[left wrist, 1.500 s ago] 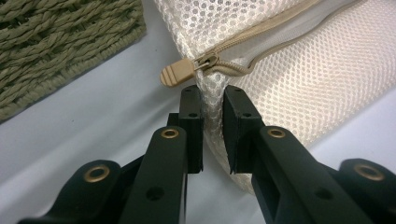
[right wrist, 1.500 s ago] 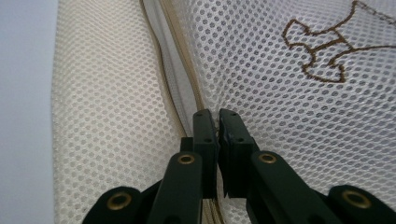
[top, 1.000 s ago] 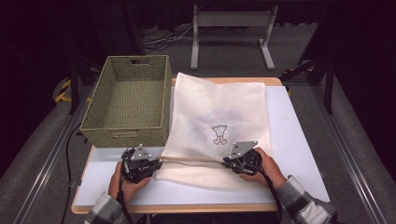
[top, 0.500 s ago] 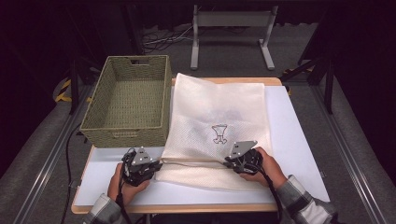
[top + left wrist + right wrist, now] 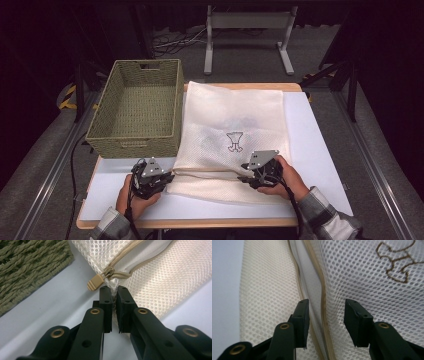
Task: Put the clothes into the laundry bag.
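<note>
Dark floor and black curtains surround a white desk (image 5: 320, 145) with a wooden edge. On its far left stands a woven basket (image 5: 135, 115), and just beside the basket, filling the middle of the desk, lies a cream mesh laundry bag (image 5: 235, 115) with a small brown emblem (image 5: 234, 141) stitched near its centre. The bag's near edge carries a beige zipper (image 5: 322, 297), partly open along that edge.

At the bag's near left corner the left tool (image 5: 114, 291) has its jaws pressed together on a pinch of mesh right at the zipper's end, with the tan zipper pull (image 5: 95, 281) lying just to the left of the jaw tips. In the high view this tool (image 5: 170, 176) sits at the corner nearest the basket.

Further along the same edge, the right tool (image 5: 325, 306) has just been opening; its jaws now stand spread, the zipper line running between them without being pressed. In the high view it (image 5: 241, 178) rests at the bag's near edge below the emblem.
</note>
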